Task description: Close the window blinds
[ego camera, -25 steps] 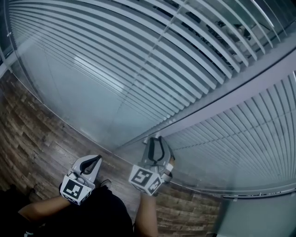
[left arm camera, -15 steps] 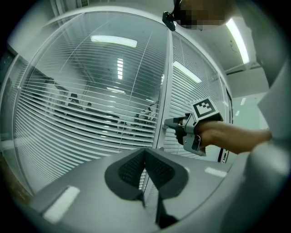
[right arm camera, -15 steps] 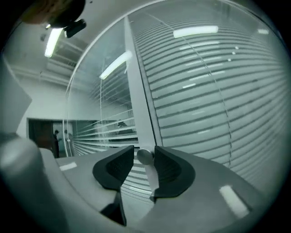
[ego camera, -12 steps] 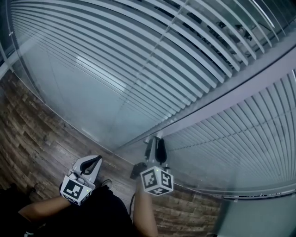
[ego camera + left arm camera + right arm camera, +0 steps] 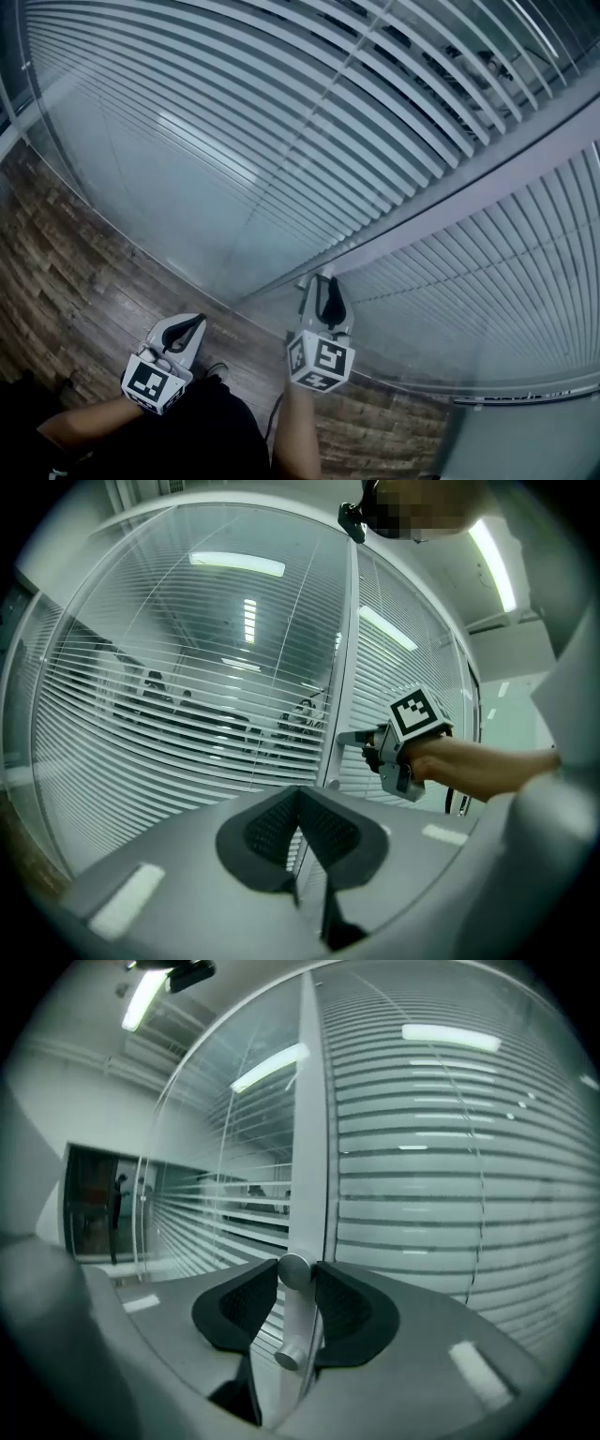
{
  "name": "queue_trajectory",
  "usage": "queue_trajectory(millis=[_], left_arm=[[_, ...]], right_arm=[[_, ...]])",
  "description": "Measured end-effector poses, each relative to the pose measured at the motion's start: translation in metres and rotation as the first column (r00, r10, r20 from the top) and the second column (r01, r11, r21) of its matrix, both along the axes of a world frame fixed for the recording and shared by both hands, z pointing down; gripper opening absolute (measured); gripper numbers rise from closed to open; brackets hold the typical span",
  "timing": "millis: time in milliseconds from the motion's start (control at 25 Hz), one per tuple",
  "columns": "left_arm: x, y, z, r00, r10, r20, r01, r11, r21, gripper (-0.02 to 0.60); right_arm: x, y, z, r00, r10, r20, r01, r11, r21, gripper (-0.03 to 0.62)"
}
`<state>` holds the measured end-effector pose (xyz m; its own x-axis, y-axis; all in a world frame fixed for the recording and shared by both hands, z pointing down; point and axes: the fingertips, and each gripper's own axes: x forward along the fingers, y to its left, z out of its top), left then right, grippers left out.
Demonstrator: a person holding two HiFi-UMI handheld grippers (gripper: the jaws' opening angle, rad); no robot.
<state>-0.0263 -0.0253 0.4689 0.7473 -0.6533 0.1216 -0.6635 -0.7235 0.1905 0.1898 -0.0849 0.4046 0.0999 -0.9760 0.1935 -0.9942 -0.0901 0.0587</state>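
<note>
Right gripper [image 5: 322,283]: held at the vertical frame post [image 5: 310,1138] between two glazed panels, jaws closing around a round metal knob [image 5: 292,1270] on that post. Both pads appear to touch the knob, though the contact is hard to confirm at this angle. A second, similar knob [image 5: 288,1358] sits lower on the post, ungripped.

Left gripper [image 5: 194,325]: near left, well apart from the post, jaws together and empty.

Window blinds [image 5: 375,122]: behind the glass on both sides of the post, slats horizontal with gaps showing through.
</note>
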Motion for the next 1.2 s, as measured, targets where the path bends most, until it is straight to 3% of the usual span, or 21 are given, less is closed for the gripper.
queue_trajectory(millis=[120,280,440,600,640,680,720,800,880,920,960,1040,1120,1200], left_arm=[[0.0,0.0,-0.001,1.0,0.002,0.0,-0.002,1.0,0.003,0.002],[0.0,0.002,-0.002,1.0,0.004,-0.001,-0.004,1.0,0.004,0.002],[0.001,0.005,0.002,1.0,0.01,-0.001,-0.01,1.0,-0.009,0.002],[0.01,0.01,-0.003,1.0,0.022,0.002,-0.022,1.0,0.001,0.002],[0.012,0.013,-0.004,1.0,0.028,-0.001,-0.028,1.0,0.008,0.002],[0.013,0.014,-0.006,0.999,0.033,-0.002,-0.033,0.999,0.012,0.002],[0.014,0.015,-0.008,0.999,0.035,0.0,-0.035,0.999,0.012,0.002],[0.014,0.016,-0.006,0.999,0.033,0.007,-0.033,0.999,0.002,0.002],[0.013,0.016,-0.003,1.0,0.029,0.01,-0.029,1.0,-0.005,0.002],[0.014,0.017,-0.002,1.0,0.027,0.011,-0.027,1.0,-0.006,0.002],[0.015,0.018,-0.002,1.0,0.027,0.011,-0.027,1.0,-0.006,0.002],[0.017,0.021,-0.002,1.0,0.027,0.014,-0.027,1.0,-0.008,0.002],[0.02,0.023,-0.002,1.0,0.024,0.02,-0.024,1.0,-0.008,0.002],[0.024,0.024,-0.002,0.999,0.017,0.03,-0.016,1.0,-0.008,0.002]], right_arm=[[-0.003,-0.002,0.0,0.978,-0.028,-0.206,0.013,0.997,-0.071,0.13],[-0.007,-0.003,0.001,0.889,-0.092,-0.449,0.012,0.984,-0.177,0.13],[-0.007,-0.003,0.004,0.83,-0.173,-0.53,0.026,0.962,-0.272,0.132],[-0.006,-0.003,0.004,0.706,-0.202,-0.678,-0.025,0.95,-0.31,0.13],[-0.007,-0.003,0.003,0.692,-0.197,-0.695,-0.034,0.952,-0.305,0.13],[-0.007,-0.003,0.002,0.702,-0.186,-0.688,-0.032,0.956,-0.291,0.132],[-0.008,-0.002,0.002,0.739,-0.169,-0.652,-0.016,0.963,-0.268,0.133],[-0.009,-0.001,0.001,0.868,-0.132,-0.479,0.04,0.979,-0.198,0.133],[-0.006,0.002,0.0,0.975,-0.102,-0.196,0.084,0.992,-0.097,0.14],[-0.003,0.004,-0.002,0.995,-0.092,-0.033,0.09,0.995,-0.038,0.144],[0.0,0.006,-0.004,0.987,-0.092,0.132,0.09,0.996,0.022,0.146],[0.001,0.008,-0.007,0.903,-0.137,0.407,0.094,0.988,0.124,0.161],[-0.001,0.007,-0.006,0.828,-0.175,0.533,0.096,0.98,0.173,0.164],[0.001,0.005,-0.005,0.799,-0.173,0.576,0.078,0.979,0.187,0.155]])
